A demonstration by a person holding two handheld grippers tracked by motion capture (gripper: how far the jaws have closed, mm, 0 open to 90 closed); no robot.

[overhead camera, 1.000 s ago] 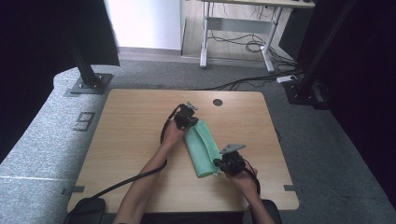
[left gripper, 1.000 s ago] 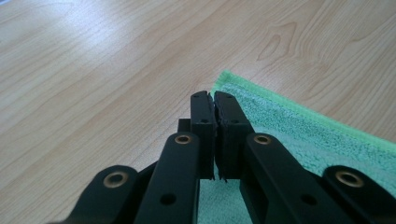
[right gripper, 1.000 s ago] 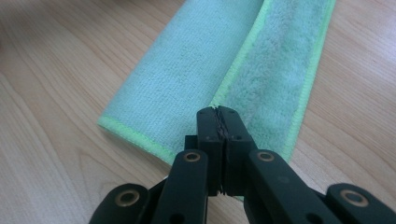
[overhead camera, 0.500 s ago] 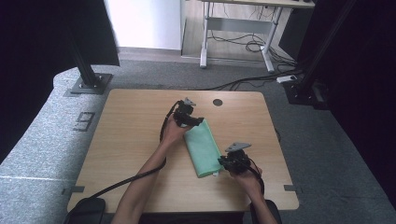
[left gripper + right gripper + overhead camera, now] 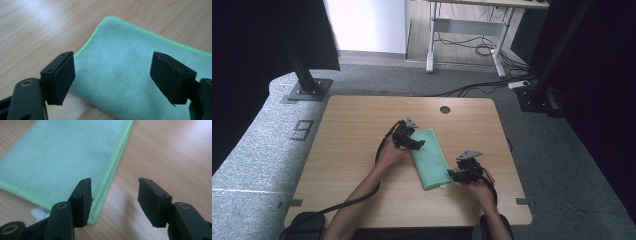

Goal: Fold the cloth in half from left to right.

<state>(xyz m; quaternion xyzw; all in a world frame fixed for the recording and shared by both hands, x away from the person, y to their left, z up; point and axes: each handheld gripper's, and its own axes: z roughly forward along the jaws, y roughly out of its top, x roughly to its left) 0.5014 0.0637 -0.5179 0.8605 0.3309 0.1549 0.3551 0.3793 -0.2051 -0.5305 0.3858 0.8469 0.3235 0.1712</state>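
Observation:
A folded mint-green towel (image 5: 430, 157) with a brighter green hem lies flat on the wooden table (image 5: 352, 130). My left gripper (image 5: 416, 144) is at its far left corner. In the left gripper view the towel (image 5: 125, 75) lies under the left gripper (image 5: 112, 57), whose jaws have just been opening and grip nothing. My right gripper (image 5: 453, 175) is at the near right corner. There the right gripper (image 5: 114, 181) straddles the hem of the towel (image 5: 70, 152); its jaws have just been opening too, and the pads press on nothing. A white label (image 5: 40, 213) pokes out beneath.
A round cable hole (image 5: 445, 109) sits near the table's far edge. Bare wood lies left of the towel and along the front. Black stand bases (image 5: 307, 89) and a desk frame (image 5: 467, 30) are on the grey floor beyond the table.
Both pairs of jaws have opened and let go of the towel, which now lies flatter. The left gripper drew back toward the towel's left edge; the right one shifted right, off the near corner.

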